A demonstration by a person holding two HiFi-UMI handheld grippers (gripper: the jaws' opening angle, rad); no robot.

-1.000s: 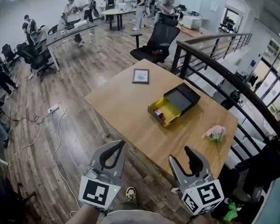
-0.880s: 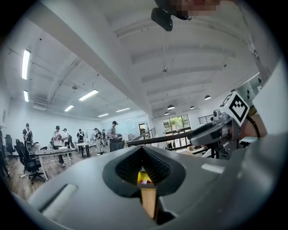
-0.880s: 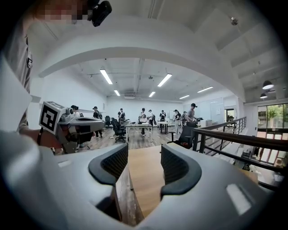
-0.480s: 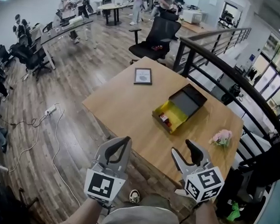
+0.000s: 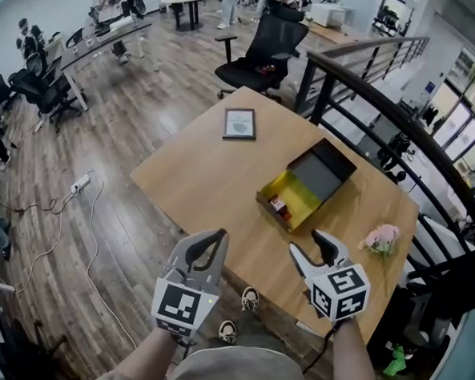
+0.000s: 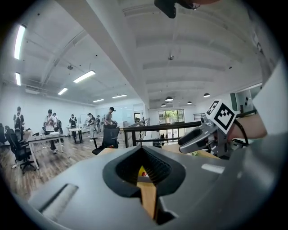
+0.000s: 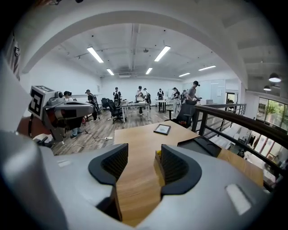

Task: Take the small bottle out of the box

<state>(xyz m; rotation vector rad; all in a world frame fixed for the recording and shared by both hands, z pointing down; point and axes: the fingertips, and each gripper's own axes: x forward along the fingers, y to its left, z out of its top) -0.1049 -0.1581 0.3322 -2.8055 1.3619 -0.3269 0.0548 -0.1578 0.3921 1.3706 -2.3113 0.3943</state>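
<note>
Small bottle (image 5: 277,204) lies in the yellow box (image 5: 303,191) on the surface (image 5: 206,175), well apart from both grippers. It looks light, hard and maybe slippery, so pinch its middle. Left gripper (image 5: 213,241) jaws are pressed together. Right gripper (image 5: 311,247) jaws are spread and hold nothing.

Box (image 5: 295,198) stands open on the desk (image 5: 198,171), its lid lying joined behind the tray. A small item (image 5: 277,204), too small to identify, lies in the tray at the box's near-left wall. Picture frame (image 5: 240,123) lies flat behind and left of the box, well apart. Soft toy (image 5: 381,237) lies right of the box. Railing (image 5: 372,93) runs behind the box. Left tool (image 5: 216,237) and right tool (image 5: 308,247) sit in front of the box.
</note>
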